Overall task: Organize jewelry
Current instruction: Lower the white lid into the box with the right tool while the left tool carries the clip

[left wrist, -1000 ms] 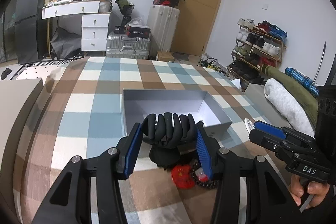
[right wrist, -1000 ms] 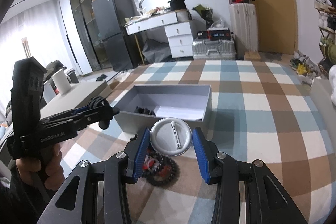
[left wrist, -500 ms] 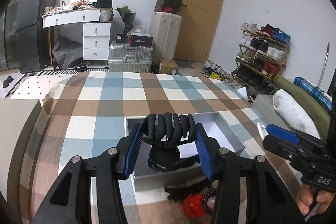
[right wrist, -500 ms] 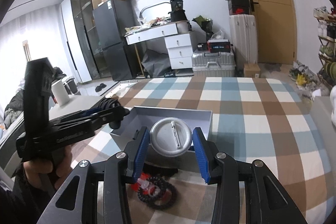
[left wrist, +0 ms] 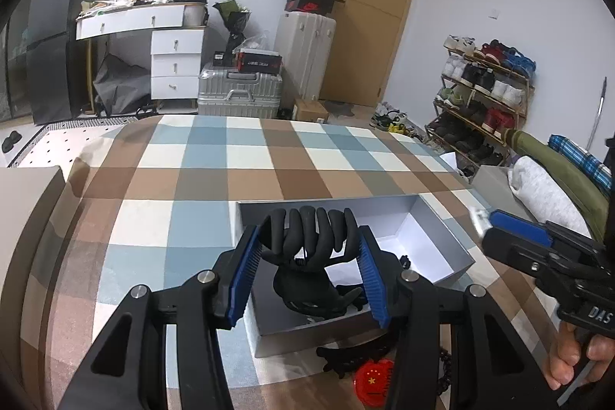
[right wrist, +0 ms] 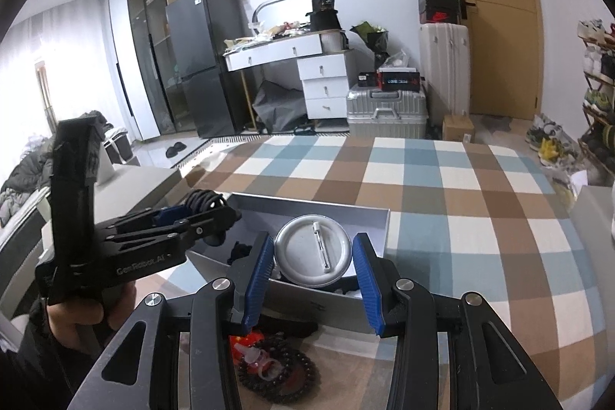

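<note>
My left gripper [left wrist: 305, 273] is shut on a black hair claw clip [left wrist: 307, 237] and holds it above the open grey box [left wrist: 442, 241] on the checked tablecloth. My right gripper [right wrist: 313, 279] is shut on a round silver pin badge [right wrist: 313, 254], back side facing me, above the same box's [right wrist: 319, 208] near edge. Small black items [right wrist: 238, 250] lie inside the box. In front of the box lie a red badge [left wrist: 371, 381], a dark bead bracelet [right wrist: 280, 369] and another black clip [left wrist: 338, 356]. Each gripper shows in the other's view: the right one [left wrist: 484, 221], the left one [right wrist: 215, 214].
A grey block [left wrist: 23, 202] sits at the table's left edge. Beyond the table are suitcases [left wrist: 238, 95], a white desk with drawers [left wrist: 153, 37], a fridge [right wrist: 200, 64], a door and a shoe rack [left wrist: 480, 91]. Bedding [left wrist: 546, 187] lies at the right.
Both grippers have risen and moved forward with their items, from in front of the box to above it. The loose jewelry now lies nearer the bottom edge of both views.
</note>
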Tool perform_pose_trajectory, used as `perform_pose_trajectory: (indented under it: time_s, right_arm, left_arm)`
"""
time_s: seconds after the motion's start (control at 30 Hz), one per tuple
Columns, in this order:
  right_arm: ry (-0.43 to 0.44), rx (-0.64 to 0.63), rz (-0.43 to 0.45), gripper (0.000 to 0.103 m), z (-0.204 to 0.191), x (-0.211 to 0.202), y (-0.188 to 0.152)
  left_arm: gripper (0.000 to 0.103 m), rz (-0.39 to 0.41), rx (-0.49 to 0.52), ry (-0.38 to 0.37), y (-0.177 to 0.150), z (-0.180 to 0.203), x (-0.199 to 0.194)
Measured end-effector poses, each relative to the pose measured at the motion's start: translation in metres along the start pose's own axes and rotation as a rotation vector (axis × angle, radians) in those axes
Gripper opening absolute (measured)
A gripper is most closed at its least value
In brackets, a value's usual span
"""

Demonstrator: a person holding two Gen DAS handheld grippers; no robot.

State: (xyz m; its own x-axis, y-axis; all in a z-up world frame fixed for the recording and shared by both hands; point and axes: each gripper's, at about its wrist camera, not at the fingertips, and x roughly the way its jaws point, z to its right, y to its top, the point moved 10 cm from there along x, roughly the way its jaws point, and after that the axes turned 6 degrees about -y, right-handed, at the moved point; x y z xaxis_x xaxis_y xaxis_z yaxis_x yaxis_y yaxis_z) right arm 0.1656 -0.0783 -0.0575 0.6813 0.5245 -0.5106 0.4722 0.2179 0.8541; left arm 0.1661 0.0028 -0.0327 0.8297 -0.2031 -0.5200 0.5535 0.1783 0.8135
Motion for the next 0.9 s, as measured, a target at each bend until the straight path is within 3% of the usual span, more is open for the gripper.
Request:
perform_pose_trajectory:
  time_s: [0.9]
  right_arm:
    - [-0.030,-0.020,-0.068,0.041,0.000,0.036,-0.008]
  left_arm:
    - [0.044,-0.044,0.015,0.006,-0.008,0.005,0.010]
